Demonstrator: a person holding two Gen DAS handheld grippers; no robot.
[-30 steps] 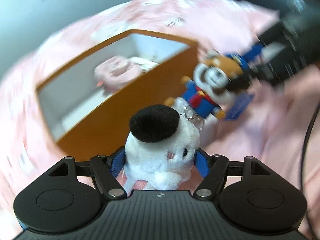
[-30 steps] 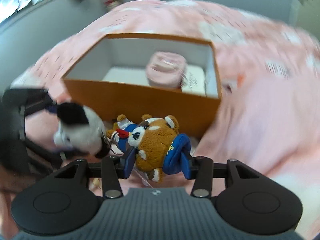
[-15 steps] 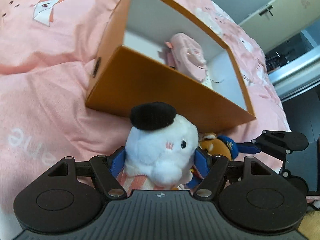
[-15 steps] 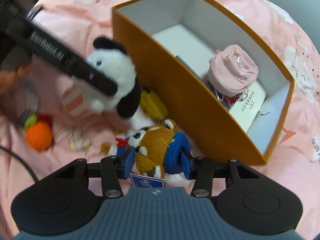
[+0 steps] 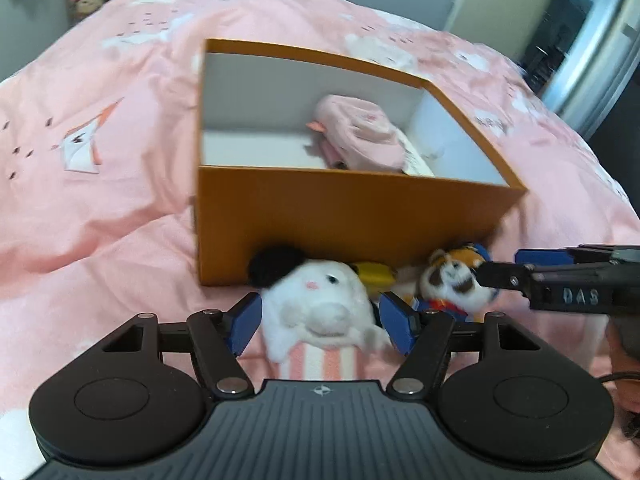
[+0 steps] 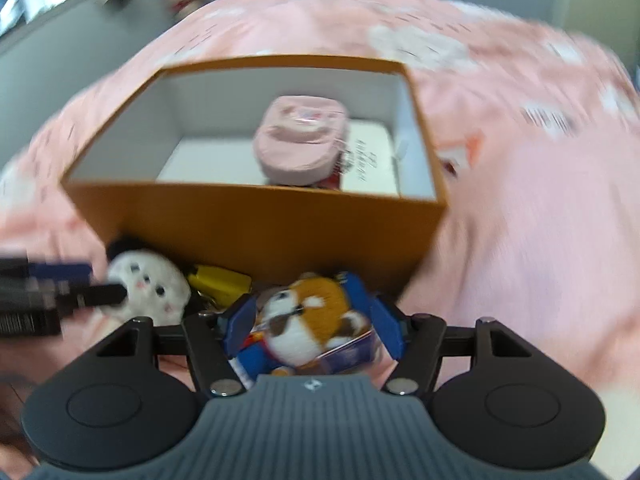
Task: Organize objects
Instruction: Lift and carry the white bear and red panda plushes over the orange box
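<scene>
A white plush toy (image 5: 320, 304) with a black ear and a pink striped body sits between the blue pads of my left gripper (image 5: 320, 320), which is shut on it low in front of the orange box (image 5: 340, 216). A brown-and-white plush in blue clothes (image 6: 304, 316) lies between the pads of my right gripper (image 6: 314, 326). Those jaws are opening and the pads stand just off the toy. In the left wrist view the brown plush (image 5: 452, 280) shows at the right. In the right wrist view the white plush (image 6: 152, 284) shows at the left.
The open orange box (image 6: 256, 220) holds a pink pouch (image 6: 300, 140) and a white card (image 6: 368, 164). A yellow object (image 6: 218, 280) lies against the box's front wall between the two toys. Pink bedding (image 5: 100, 200) surrounds everything.
Both grippers rolled level and sank toward the bedding in front of the box. The right jaws have widened around the brown plush. The left still grips the white plush.
</scene>
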